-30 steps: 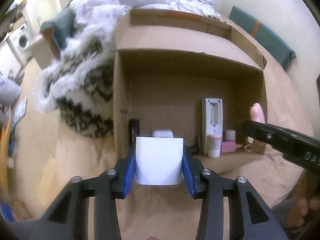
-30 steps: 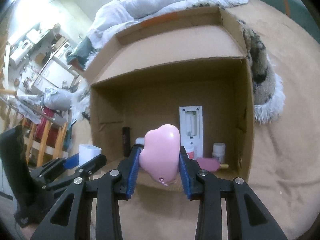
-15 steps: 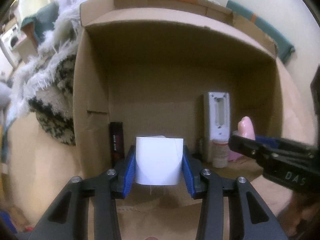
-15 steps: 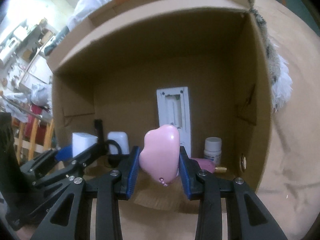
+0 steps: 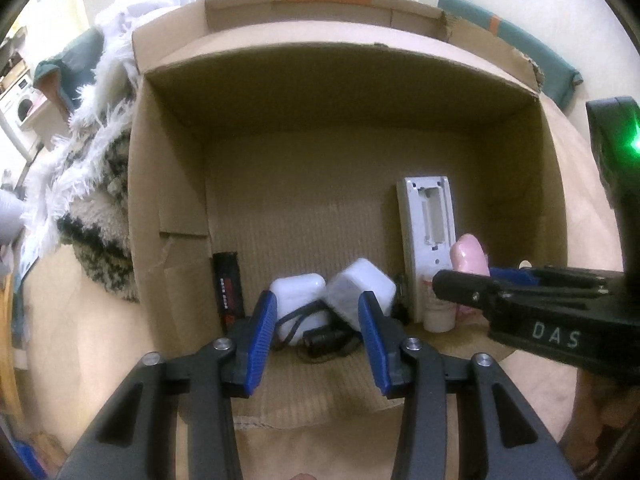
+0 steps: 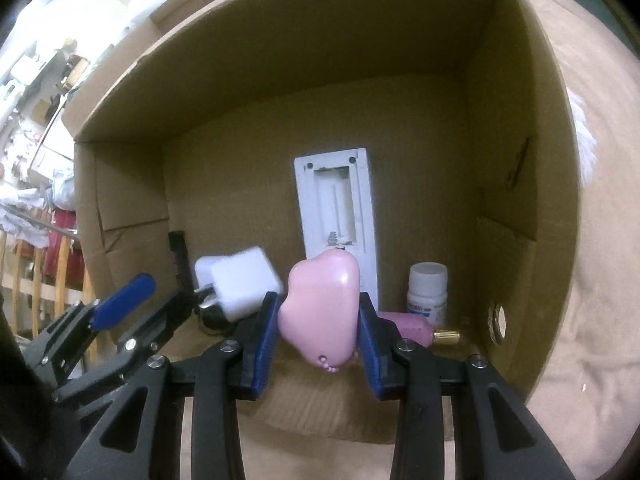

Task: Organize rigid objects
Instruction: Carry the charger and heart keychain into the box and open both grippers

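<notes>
Bed-top cardboard box [image 5: 168, 184]: left tongs [image 5: 318, 334] open, empty; right tongs [image 6: 318, 326] clamp pink case [image 6: 320, 312]. Risk: toppling remote [image 6: 340, 208] behind it.

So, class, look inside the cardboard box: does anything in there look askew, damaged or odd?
Yes. One white charger sits tilted, leaning on the white block beside it. The white remote standing against the back wall has no battery cover, so its compartment is bare. The box has a torn left wall.
</notes>
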Available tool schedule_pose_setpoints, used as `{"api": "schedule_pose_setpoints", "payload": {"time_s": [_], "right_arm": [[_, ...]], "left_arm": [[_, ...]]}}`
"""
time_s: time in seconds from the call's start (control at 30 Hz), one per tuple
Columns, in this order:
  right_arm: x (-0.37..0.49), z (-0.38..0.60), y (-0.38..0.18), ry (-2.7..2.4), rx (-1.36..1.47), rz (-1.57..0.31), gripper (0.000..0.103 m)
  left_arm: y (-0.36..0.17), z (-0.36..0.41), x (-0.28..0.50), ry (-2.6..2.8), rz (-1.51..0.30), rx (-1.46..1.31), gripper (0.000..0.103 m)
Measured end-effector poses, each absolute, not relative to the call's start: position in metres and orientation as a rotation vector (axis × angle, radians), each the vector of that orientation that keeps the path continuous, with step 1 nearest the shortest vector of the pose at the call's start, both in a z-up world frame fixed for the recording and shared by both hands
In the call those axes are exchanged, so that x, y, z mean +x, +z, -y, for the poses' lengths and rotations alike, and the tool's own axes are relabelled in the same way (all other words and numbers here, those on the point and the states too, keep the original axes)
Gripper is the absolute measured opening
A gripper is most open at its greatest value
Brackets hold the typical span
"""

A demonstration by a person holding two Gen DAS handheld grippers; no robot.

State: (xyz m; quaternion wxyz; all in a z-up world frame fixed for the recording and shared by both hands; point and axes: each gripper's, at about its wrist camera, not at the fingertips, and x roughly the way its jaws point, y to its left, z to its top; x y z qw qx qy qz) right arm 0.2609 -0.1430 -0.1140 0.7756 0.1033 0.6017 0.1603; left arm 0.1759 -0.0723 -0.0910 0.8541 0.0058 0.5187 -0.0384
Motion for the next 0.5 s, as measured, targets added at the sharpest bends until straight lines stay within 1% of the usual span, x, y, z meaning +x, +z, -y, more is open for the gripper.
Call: {"api": "schedule_pose_setpoints", "payload": {"time_s": [0.1, 0.13, 0.17, 0.2, 0.27, 0.3, 0.33, 0.37, 0.4, 0.47, 0.5], "right_arm": [[0.265, 0.143, -0.115, 0.343, 0.234, -1.307, 0.04], [0.266, 0.143, -0.115, 0.34, 0.241, -1.307, 0.04], [0.267, 0.144, -0.115, 0.336, 0.245, -1.306, 0.04], [0.267, 0.145, -0.115, 0.335, 0.246, -1.304, 0.041], [0.267, 0.145, -0.112, 0.342, 0.245, -1.29, 0.055], [0.267, 0.145, -0.112, 0.345, 0.252, -1.277, 0.067], [0.267, 0.15, -0.109, 0.347, 0.259, -1.266, 0.074], [0.267, 0.15, -0.107, 0.347, 0.262, -1.253, 0.076], [0.267, 0.151, -0.105, 0.353, 0.264, -1.243, 0.079], [0.268, 0.155, -0.103, 0.371, 0.293, -1.226, 0.082], [0.268, 0.157, -0.102, 0.374, 0.308, -1.22, 0.088]], "left_arm": [[-0.093, 0.073, 0.176, -0.08, -1.105, 0.005, 0.041], [-0.095, 0.072, 0.174, -0.077, -1.106, 0.004, 0.044], [-0.095, 0.071, 0.174, -0.072, -1.105, 0.002, 0.051], [-0.096, 0.074, 0.179, -0.07, -1.105, 0.0, 0.055], [-0.095, 0.073, 0.178, -0.066, -1.105, -0.007, 0.072], [-0.093, 0.071, 0.177, -0.062, -1.104, -0.011, 0.075], [-0.093, 0.071, 0.176, -0.057, -1.105, -0.013, 0.082], [-0.092, 0.07, 0.176, -0.053, -1.105, -0.018, 0.087], [-0.089, 0.068, 0.175, -0.053, -1.103, -0.029, 0.089], [-0.087, 0.068, 0.174, -0.053, -1.096, -0.043, 0.097], [-0.086, 0.067, 0.173, -0.051, -1.094, -0.04, 0.099]]}}
